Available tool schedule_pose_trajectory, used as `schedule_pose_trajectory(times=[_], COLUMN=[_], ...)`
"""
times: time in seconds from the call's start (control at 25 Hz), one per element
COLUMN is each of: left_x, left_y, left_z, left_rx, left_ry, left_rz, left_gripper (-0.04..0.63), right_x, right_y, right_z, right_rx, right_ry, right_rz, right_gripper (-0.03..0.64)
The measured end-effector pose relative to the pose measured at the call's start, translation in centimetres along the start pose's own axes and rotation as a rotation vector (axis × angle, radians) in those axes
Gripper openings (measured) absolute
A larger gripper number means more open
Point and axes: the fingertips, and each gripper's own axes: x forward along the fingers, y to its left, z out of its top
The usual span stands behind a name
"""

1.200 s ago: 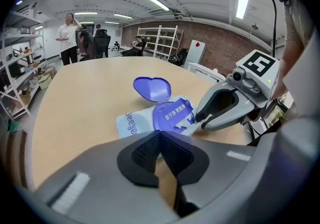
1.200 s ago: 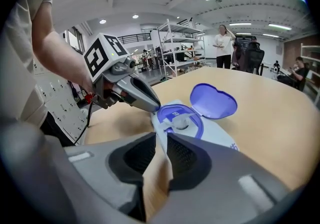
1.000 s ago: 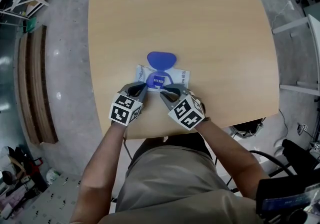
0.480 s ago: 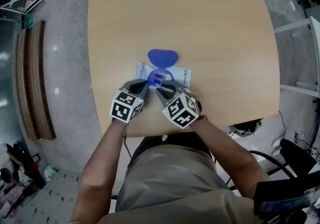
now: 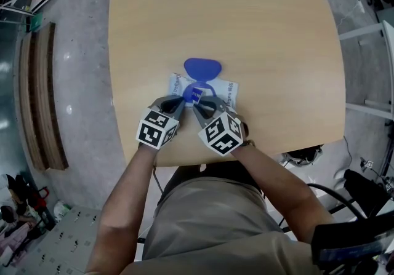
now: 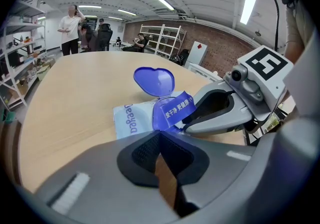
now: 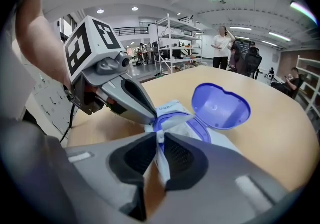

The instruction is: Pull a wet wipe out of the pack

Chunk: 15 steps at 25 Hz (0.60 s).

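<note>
Left gripper (image 6: 159, 135): jaws clenched tip to tip, with bare wood showing in the gap behind the tips. Tips sit at the near left edge of the wet wipe pack (image 5: 226, 90), right at the foot of the raised blue seal flap (image 6: 172, 111). I can't tell if they nip the flap or just touch it.

Pack lies flat on the wooden surface (image 5: 246, 21), near the edge closest to me, between and just beyond both grippers. The blue lid (image 5: 202, 68) is hinged fully open on the far side.

Right gripper (image 7: 160, 138): jaws clamped on a thin white strip of wet wipe (image 7: 162, 160). The strip runs from the pack opening back between the pads. Both grippers' tips nearly meet over the opening.
</note>
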Motion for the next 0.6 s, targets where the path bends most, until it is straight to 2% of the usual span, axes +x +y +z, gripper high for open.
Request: schedule_pose_trajectory(times=[0.12,0.6], left_x=[0.1,0.4], left_y=[-0.3,-0.2], left_z=[-0.1,-0.3], left_rx=[0.002,0.007], left_ry=[-0.001,0.0], left_rz=[-0.002,-0.008], left_gripper=[0.003,0.003], right_x=[-0.1,-1.3], right_y=[0.5,-1.2], right_z=[-0.2,-0.3], right_rx=[-0.005,0.039], right_ry=[-0.004,-0.012], right_rz=[0.002,-0.038], right_gripper=[0.004,0.002])
